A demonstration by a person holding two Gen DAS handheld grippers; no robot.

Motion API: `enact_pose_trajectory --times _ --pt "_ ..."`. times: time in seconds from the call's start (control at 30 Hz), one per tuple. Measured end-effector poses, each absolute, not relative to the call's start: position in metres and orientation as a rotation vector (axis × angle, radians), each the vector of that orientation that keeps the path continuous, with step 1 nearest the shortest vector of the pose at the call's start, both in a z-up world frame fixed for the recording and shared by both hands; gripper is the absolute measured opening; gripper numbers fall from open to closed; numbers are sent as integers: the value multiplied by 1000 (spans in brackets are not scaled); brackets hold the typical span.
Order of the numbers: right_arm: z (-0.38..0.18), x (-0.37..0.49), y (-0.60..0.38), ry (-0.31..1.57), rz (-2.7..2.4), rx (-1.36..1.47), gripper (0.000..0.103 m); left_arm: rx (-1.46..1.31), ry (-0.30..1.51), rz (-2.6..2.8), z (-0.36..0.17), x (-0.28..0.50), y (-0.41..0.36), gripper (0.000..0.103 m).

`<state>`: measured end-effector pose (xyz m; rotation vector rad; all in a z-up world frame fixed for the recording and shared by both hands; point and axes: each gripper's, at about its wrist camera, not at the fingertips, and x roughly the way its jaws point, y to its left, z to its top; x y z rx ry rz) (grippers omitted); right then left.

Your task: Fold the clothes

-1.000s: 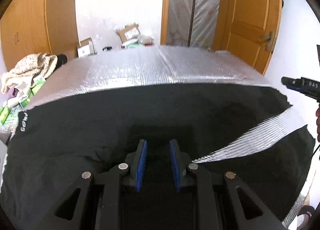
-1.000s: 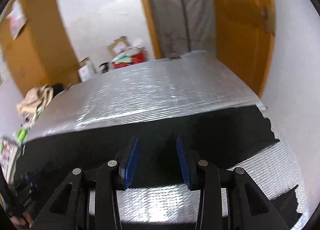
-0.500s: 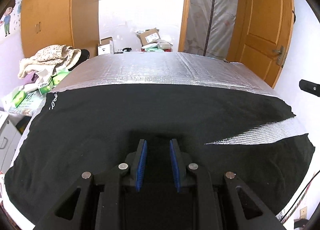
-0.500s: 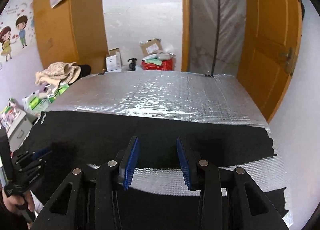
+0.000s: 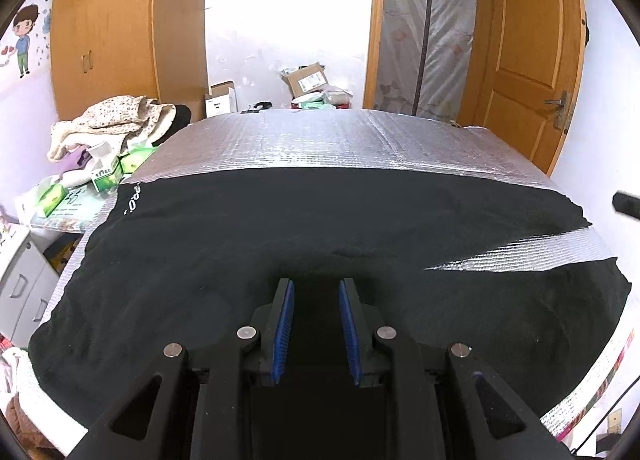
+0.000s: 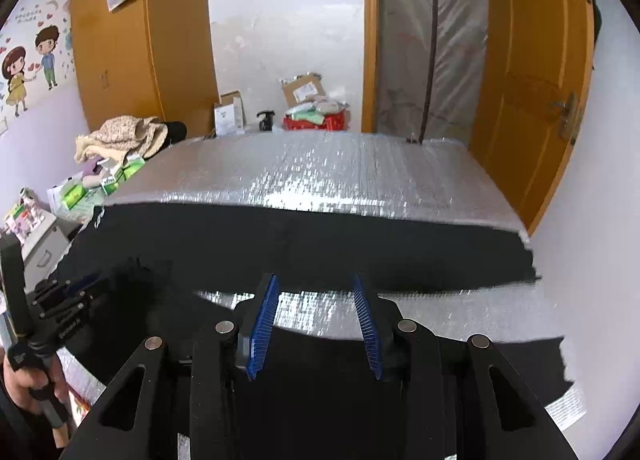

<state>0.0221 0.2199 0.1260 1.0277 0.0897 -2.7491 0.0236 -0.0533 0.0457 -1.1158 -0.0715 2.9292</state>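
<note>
Two hand-held grippers over one black garment (image 5: 280,244), spread flat across silver foil sheeting (image 5: 328,140) covering a bed-like surface. Left hand-held gripper (image 5: 316,324) at 6 o'clock in its own view, blue pads (image 5: 283,332) parted with a clear gap, released, nothing between them, only dark cloth below. Same left hand-held gripper (image 6: 76,292) seen at 8 o'clock in the right view, over the garment's left part, a hand (image 6: 24,384) gripping its handle. Right hand-held gripper (image 6: 318,328) at 6 o'clock in its view, blue pads (image 6: 262,332) spread wide, released, empty, foil and cloth edge showing through the gap. Garment (image 6: 320,244) reaching from 9 o'clock to 3 o'clock, white lettering (image 5: 134,200) near its far left corner; wedge of bare foil (image 5: 520,256) at 3 o'clock between two dark parts of the cloth. Beyond the far foil edge at 12 o'clock, cardboard boxes (image 5: 306,78) against a white wall. Heap of beige patterned fabric (image 5: 108,124) at 10 o'clock, green-and-white boxes (image 5: 106,176) just beside it. Orange wooden door (image 5: 528,60) at 2 o'clock, wardrobe (image 5: 104,32) at 11 o'clock.
</note>
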Motion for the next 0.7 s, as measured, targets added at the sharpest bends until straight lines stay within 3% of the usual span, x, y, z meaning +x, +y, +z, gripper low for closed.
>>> enact_pose_trajectory --times 0.7 --pt "58 -10 142 242 -2622 1082 41 -1319 -109 2970 -5 24 -92 24"
